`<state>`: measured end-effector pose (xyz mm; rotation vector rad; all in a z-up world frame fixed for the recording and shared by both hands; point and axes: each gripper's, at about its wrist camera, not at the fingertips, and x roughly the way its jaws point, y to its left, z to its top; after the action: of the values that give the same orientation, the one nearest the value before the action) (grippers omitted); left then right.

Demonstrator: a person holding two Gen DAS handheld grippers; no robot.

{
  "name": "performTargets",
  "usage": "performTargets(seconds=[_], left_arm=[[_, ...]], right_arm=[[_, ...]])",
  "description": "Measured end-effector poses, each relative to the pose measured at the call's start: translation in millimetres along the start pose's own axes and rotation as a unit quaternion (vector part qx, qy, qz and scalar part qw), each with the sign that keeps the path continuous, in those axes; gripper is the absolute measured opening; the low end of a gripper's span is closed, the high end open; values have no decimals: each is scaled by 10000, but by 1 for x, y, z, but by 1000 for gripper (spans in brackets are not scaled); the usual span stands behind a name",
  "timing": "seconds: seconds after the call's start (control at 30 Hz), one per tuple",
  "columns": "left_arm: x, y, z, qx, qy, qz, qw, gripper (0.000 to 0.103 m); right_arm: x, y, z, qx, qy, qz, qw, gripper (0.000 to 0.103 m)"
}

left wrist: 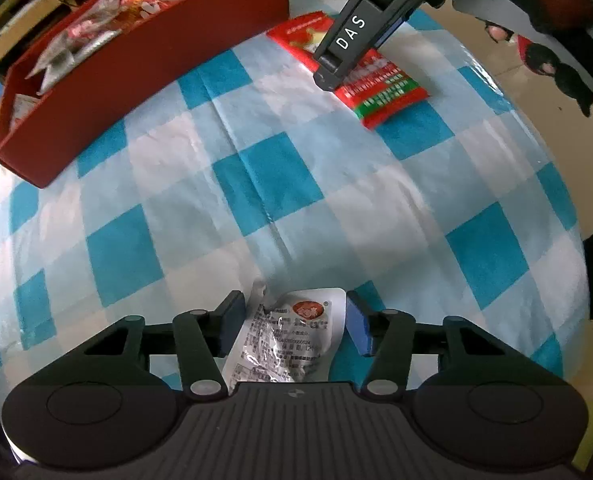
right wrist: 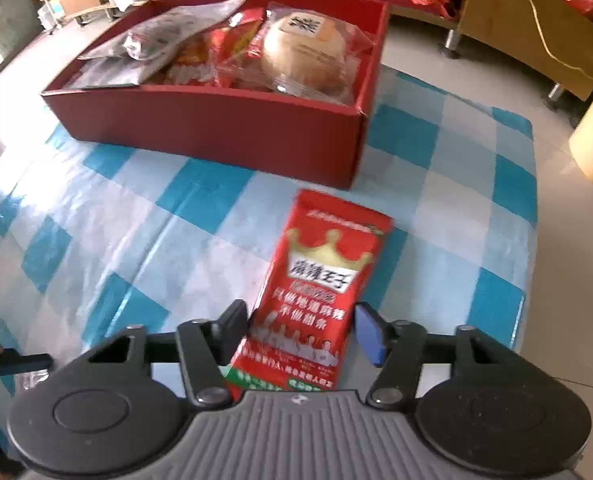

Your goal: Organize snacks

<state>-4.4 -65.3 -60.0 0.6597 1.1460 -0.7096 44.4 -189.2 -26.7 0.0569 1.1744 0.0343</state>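
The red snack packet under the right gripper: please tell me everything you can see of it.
The red snack packet is a long, flat, glossy plastic pouch with a gold crown, white characters and a green band at its near end. It lies flat on the checked cloth, lengthwise toward the red box, apart from it. Its near end sits between the fingers of the right gripper, which look closed against its edges. The left wrist view shows its printed back.
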Motion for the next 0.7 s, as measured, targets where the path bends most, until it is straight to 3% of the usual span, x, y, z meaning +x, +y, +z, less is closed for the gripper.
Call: performTargets(seconds=[0.03, 0.33, 0.5, 0.67, 0.7], left_arm=[[0, 1, -1, -13, -25, 10, 10000, 51], [-7, 10, -5, -307, -97, 312, 9990, 51], [-14, 33, -3, -841, -229, 344, 9956, 51], [-12, 48, -5, -1268, -139, 294, 9914, 52], [-10, 48, -6, -1315, -76, 311, 9908, 59]], right_arm=[[-1, 1, 0, -26, -15, 2, 10000, 54], [-4, 9, -4, -224, -64, -27, 9997, 51], [-9, 5, -2, -133, -145, 98, 9998, 37], [-9, 5, -2, -168, -114, 121, 9997, 37], [-9, 6, -3, -179, -123, 102, 9997, 40]])
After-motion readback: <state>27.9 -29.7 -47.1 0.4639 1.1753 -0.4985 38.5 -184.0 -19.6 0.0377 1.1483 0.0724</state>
